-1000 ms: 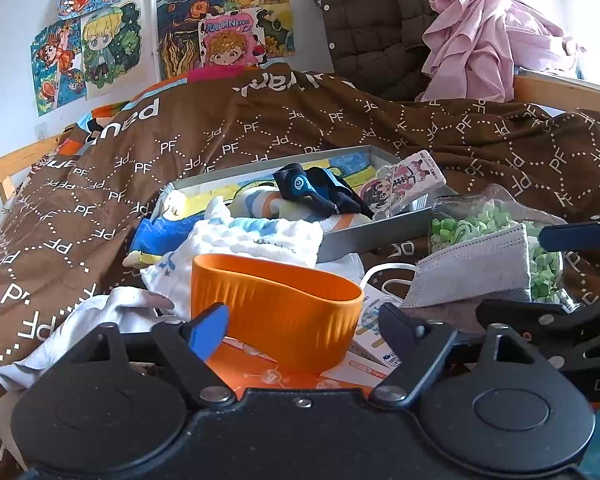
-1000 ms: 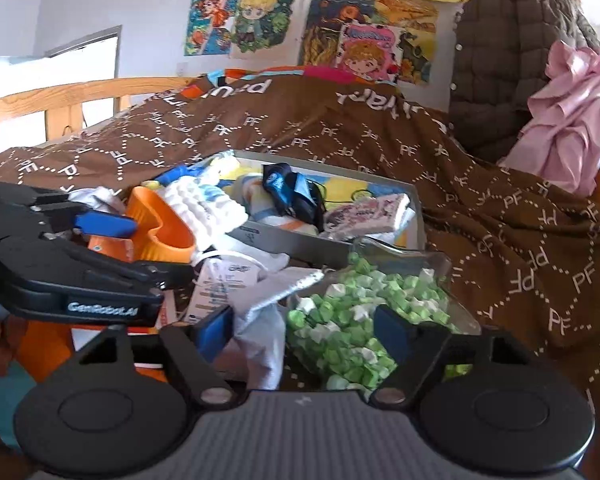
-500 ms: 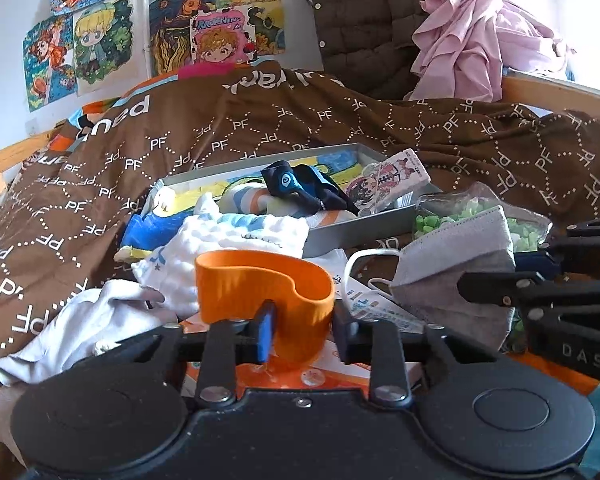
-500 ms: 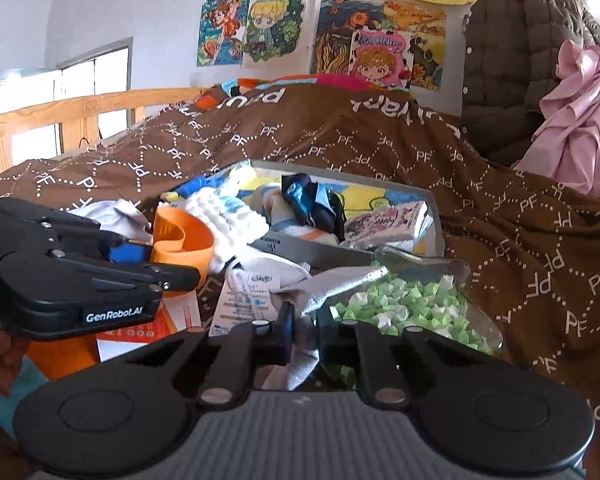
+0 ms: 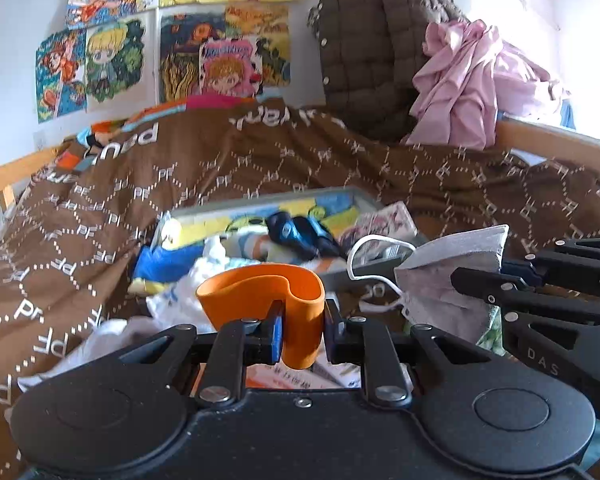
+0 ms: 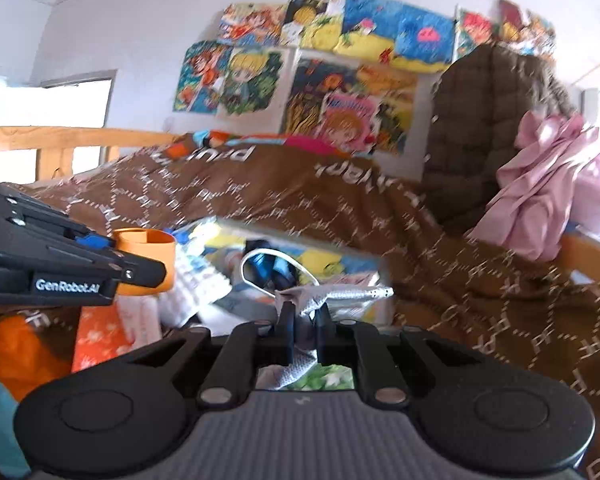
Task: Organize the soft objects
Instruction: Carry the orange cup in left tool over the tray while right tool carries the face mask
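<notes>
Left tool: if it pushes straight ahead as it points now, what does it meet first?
Probably the white cloth heaped just beyond the pinched orange band in the left tool, then the grey tray; depth is uncertain.

Straight ahead, a grey box crammed with soft things blocks the near middle of the bed, with loose white cloths heaped at its near left. To the far left the brown quilt lies bare and open. Far right, a quilted jacket and pink garment pile against the wooden rail.

Left hand-held gripper pinching squashed orange silicone cup, grey face mask beside, clamped in right hand-held gripper.
</notes>
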`<state>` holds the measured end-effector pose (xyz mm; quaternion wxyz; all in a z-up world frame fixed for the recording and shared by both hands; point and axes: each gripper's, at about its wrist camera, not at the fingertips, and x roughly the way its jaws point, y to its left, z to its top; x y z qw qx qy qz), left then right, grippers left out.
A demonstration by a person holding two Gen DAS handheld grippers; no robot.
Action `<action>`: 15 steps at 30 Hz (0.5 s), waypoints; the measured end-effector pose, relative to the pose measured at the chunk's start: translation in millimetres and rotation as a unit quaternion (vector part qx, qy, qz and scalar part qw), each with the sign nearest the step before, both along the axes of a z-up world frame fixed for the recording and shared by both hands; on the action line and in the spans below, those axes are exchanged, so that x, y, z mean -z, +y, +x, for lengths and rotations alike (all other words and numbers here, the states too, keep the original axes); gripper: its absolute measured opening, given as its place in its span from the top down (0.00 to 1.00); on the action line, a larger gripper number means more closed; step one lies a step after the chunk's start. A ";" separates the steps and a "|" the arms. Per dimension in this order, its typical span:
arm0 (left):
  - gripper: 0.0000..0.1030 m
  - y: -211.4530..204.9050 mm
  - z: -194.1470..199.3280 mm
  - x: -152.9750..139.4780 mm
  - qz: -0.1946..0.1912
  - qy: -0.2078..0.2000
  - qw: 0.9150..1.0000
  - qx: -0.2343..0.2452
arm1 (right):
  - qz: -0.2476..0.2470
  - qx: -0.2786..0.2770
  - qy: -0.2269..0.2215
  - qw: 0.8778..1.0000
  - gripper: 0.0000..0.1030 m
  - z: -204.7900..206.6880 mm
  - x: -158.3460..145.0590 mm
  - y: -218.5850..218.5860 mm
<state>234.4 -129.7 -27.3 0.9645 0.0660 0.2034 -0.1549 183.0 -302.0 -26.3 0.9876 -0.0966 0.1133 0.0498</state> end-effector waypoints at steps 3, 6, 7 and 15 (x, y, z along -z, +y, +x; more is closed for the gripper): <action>0.80 -3.2 -0.9 -8.0 0.003 -0.019 1.000 0.008 | -0.001 0.016 -0.027 1.000 0.89 1.9 -2.9 -2.2; 0.80 -6.2 5.0 -18.6 0.001 -0.033 0.999 0.015 | -0.018 0.030 -0.066 0.997 0.89 13.1 -6.6 0.1; 0.80 -7.7 9.1 -22.3 0.002 -0.038 0.999 0.017 | -0.023 0.035 -0.077 0.996 0.89 19.7 -8.6 0.9; 0.80 -25.4 64.3 -41.1 0.031 -0.063 0.996 0.054 | 0.072 0.042 -0.093 0.992 0.89 89.2 -31.4 -23.2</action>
